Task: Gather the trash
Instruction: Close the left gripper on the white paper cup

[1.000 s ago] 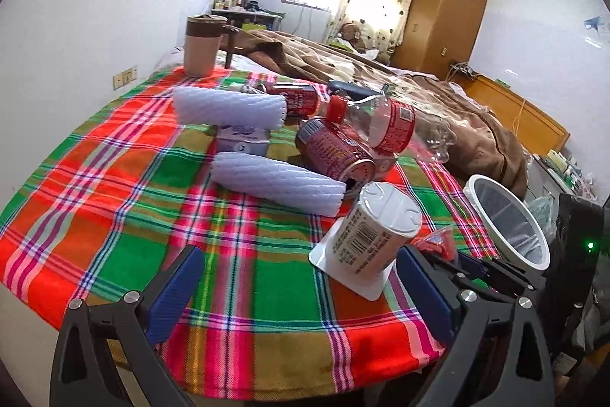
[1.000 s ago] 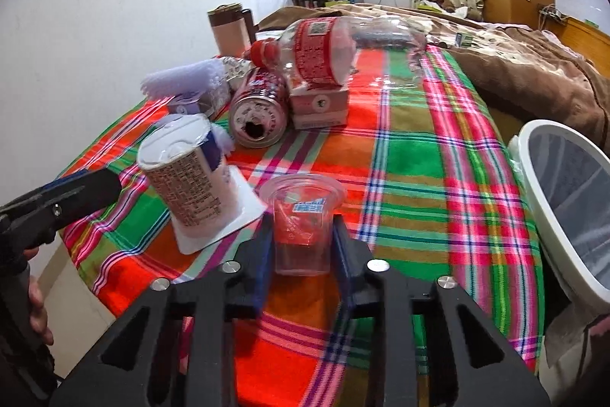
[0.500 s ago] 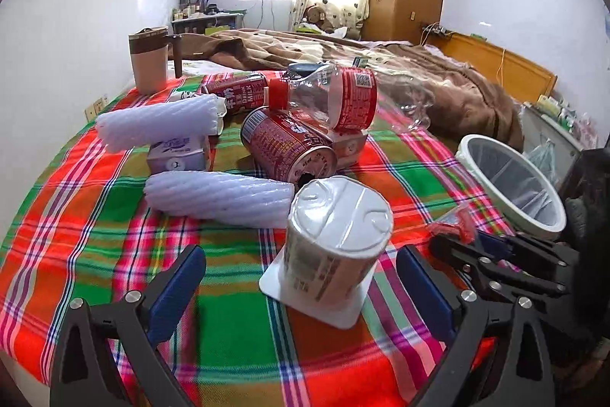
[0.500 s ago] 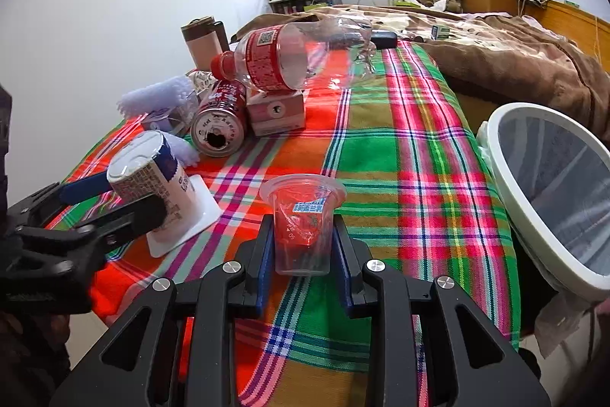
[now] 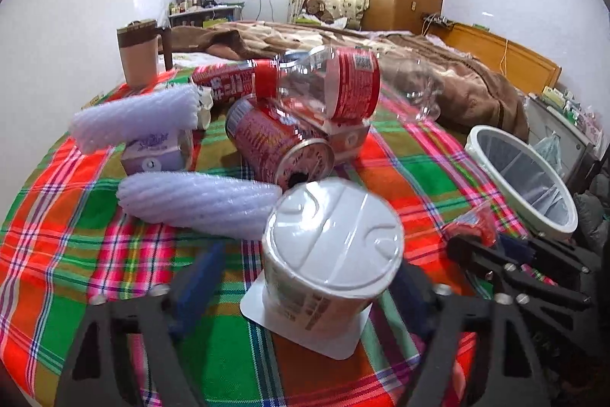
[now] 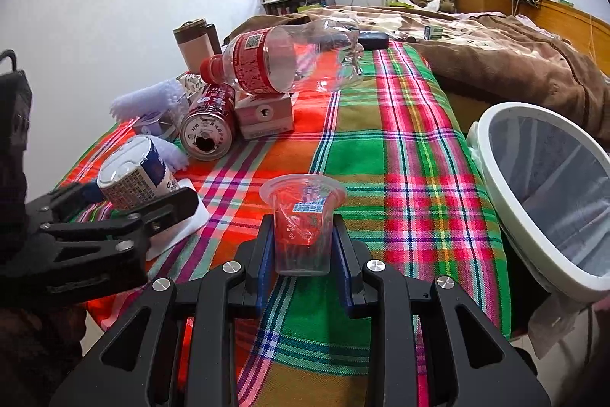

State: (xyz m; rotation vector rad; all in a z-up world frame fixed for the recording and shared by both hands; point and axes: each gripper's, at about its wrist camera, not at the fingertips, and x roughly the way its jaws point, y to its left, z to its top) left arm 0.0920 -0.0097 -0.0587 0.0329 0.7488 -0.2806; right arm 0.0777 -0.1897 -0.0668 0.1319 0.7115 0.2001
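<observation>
White cup (image 5: 328, 250) sits between the closing jaws of the left gripper (image 5: 305, 288)

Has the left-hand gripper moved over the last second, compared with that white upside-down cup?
Yes. The left gripper has come forward around the white cup, which stands where it was on the plaid cloth; its jaws are closing on either side.

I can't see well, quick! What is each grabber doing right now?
Left gripper: closing around the upside-down white paper yogurt cup, not yet gripping it.
Right gripper: closed on the small clear plastic cup.
</observation>
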